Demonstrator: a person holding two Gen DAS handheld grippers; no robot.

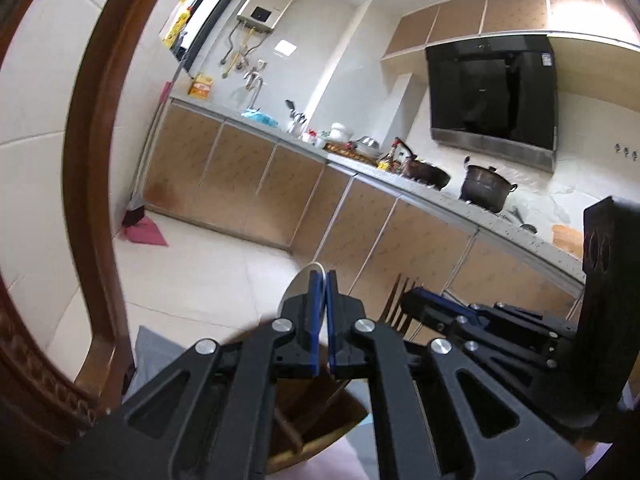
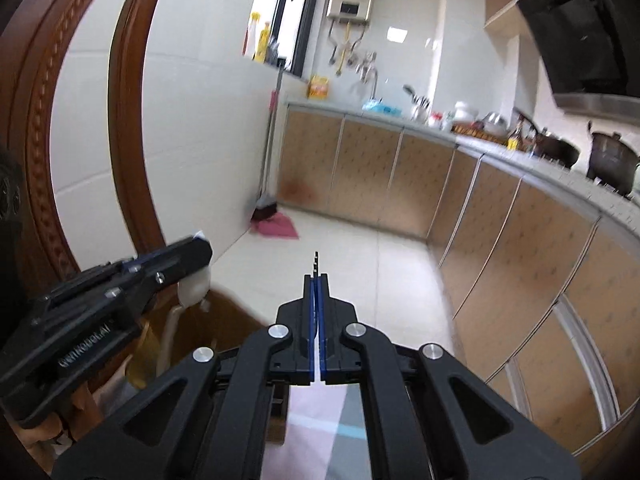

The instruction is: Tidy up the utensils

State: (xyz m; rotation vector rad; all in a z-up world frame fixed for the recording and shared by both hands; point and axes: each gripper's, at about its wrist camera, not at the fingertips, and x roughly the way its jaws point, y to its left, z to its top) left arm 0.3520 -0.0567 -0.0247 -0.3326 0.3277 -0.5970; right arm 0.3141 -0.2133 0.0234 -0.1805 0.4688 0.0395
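Left gripper (image 1: 322, 280): fingers closed on a spoon (image 1: 298, 286). The bowl is pale, rounded and seen nearly edge-on, standing above and to the left of the blue pads at lower centre of the left view. In the right view the same gripper (image 2: 192, 256) sits at middle left, with the whitish spoon bowl (image 2: 194, 288) hanging below its tip.

Right gripper (image 2: 316, 280): fingers closed on a fork (image 2: 316, 262). The fork is thin and dark, seen edge-on, its tines projecting just past the pads at centre of the right view. In the left view this gripper (image 1: 416, 300) lies at lower right, with the fork's (image 1: 396, 300) dark brown tines fanned upward beside it.

A wooden holder (image 1: 320, 420) shows below the left fingers at the bottom of the left view; its contents cannot be made out.

Surroundings: a carved wooden chair back (image 2: 132, 120) along the left edge, tiled floor (image 2: 360, 264), and a kitchen table (image 1: 440, 196) carrying pots (image 1: 484, 190) and bottles under a black hood (image 1: 492, 88).
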